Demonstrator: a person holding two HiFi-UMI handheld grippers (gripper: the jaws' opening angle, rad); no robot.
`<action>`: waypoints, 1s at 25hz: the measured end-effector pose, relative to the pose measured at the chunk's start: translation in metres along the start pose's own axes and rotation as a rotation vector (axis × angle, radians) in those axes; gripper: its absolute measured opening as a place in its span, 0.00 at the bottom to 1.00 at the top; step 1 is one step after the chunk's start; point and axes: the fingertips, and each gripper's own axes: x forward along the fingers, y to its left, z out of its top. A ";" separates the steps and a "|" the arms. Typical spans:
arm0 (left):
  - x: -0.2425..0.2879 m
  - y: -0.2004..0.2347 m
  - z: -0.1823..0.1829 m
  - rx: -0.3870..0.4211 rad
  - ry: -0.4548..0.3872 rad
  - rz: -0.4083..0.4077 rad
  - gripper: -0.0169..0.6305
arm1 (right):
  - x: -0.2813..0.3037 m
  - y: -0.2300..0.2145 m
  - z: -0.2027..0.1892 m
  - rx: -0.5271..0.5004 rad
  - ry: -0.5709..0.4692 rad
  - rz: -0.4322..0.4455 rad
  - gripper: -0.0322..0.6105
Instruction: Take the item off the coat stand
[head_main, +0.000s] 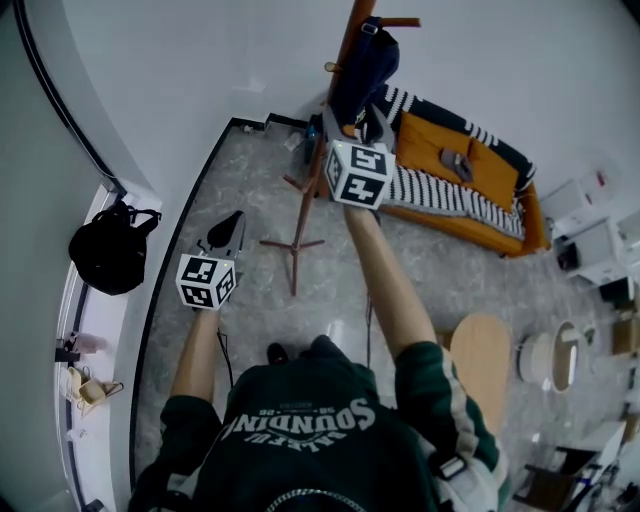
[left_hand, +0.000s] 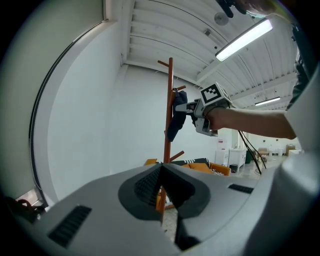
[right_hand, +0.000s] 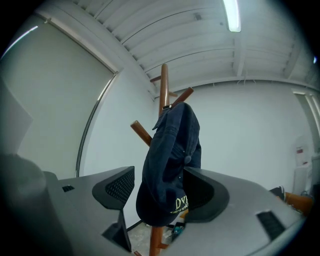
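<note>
Beyond the right gripper (head_main: 353, 125) and off to its right, along the white wall (head_main: 180, 70): an orange sofa (head_main: 432, 150), draped with a black-and-white striped blanket (head_main: 440, 192). Directly ahead of that gripper, and well ahead of the left gripper (head_main: 236, 218): a reddish wooden coat stand (head_main: 297, 255), upright on spreading feet, with angled pegs (right_hand: 141, 132) near the top. Far off to the left of the left gripper, on a white ledge (head_main: 105, 340): a black bag (head_main: 108, 250), strap loop standing up. Hanging from an upper peg of the stand, right in front of the right gripper: a dark navy cap (right_hand: 170, 165), crown high, rim low, yellow lettering near the lower edge. Right gripper raised at arm's length toward the top of the stand, jaws spread wide, one on either side of the cap's lower half. Right-hand pad just beside the fabric, possibly brushing it; left-hand pad clearly apart from it; no squeeze on the cloth. Left gripper held low and back, close to the person's body, aimed up at the stand. Jaws brought together with nothing between them, only a thin slit under the meeting pads, with the pole showing through from behind.
</note>
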 end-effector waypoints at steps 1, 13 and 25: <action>0.000 0.002 0.000 -0.001 0.001 0.002 0.03 | 0.003 -0.001 -0.001 -0.001 0.002 -0.011 0.48; -0.001 0.004 -0.008 -0.007 0.017 -0.001 0.03 | 0.025 0.000 -0.023 -0.025 0.122 0.003 0.33; 0.004 -0.011 -0.005 0.006 0.007 -0.036 0.03 | -0.001 0.002 -0.015 -0.181 0.104 0.057 0.21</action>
